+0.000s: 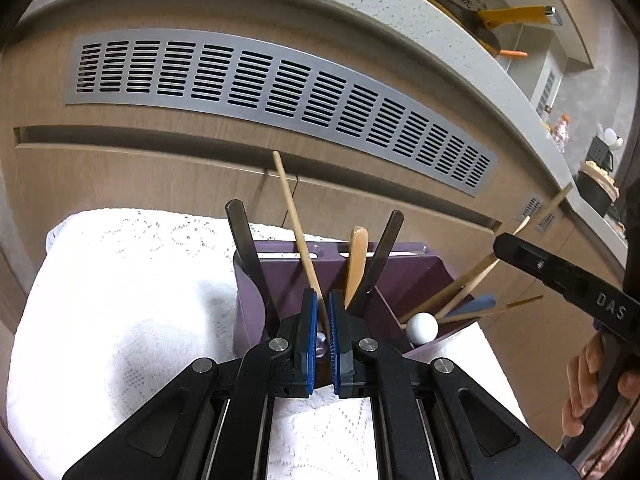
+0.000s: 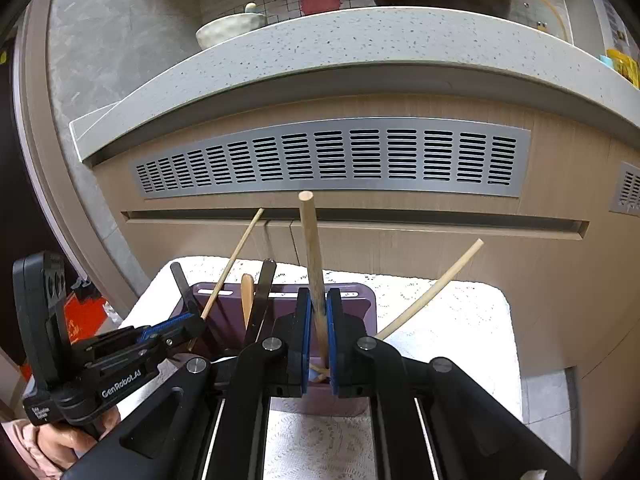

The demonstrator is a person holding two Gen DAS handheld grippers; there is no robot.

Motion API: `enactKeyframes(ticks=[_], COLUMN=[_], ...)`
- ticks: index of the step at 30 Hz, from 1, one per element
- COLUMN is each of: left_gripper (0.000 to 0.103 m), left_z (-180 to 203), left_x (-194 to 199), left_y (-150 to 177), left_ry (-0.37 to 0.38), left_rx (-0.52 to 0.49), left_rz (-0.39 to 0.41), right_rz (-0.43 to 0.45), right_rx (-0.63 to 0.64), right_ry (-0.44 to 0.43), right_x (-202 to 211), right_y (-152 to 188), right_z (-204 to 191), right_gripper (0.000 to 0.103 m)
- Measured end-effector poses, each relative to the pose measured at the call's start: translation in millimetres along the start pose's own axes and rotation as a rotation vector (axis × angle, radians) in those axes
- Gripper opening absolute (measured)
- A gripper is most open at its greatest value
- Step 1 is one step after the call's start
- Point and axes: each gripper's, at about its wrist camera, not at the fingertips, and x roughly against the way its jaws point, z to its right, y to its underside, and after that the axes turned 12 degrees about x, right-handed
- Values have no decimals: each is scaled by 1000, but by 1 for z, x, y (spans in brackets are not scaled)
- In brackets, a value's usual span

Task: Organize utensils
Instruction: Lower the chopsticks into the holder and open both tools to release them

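Standing in a purple utensil holder point(image 1: 404, 276) on a white lace cloth point(image 1: 120, 300) are the wooden and black utensils. The left hand-held gripper point(image 1: 324, 320) is clamping a thin wooden stick point(image 1: 294, 224) rising from the holder's left compartment. The right hand-held gripper point(image 2: 319, 320) is pinching a thicker wooden dowel point(image 2: 311, 248) upright over the holder, beneath the speckled counter point(image 2: 360, 48).

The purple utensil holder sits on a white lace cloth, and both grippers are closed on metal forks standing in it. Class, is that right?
Not quite. The purple utensil holder does sit on the white lace cloth, but the left gripper and right gripper are closed on wooden sticks, not metal forks. The right wrist view shows it.
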Motion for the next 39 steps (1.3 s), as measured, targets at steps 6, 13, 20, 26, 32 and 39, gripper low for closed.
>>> enactKeyframes(ticks=[6, 13, 20, 26, 32, 39], left_gripper=[6, 6, 6, 5, 4, 4], left_z=[8, 7, 4, 9, 7, 10], left_x=[-4, -1, -23, -38, -13, 26], left_y=[1, 6, -18, -25, -18, -25], left_ry=[-38, -53, -81, -81, -25, -30], left_rx=[-4, 6, 55, 15, 1, -53], left_rz=[-83, -108, -190, -244, -174, -57], right_rz=[-5, -11, -6, -11, -23, -30], right_rx=[6, 4, 11, 25, -8, -4], right_ry=[-9, -15, -15, -13, -14, -18], right_x=[3, 8, 15, 23, 24, 22], right_y=[1, 2, 2, 3, 7, 9], right_z=[-2, -2, -4, -5, 1, 0], right_gripper=[7, 8, 8, 8, 8, 8])
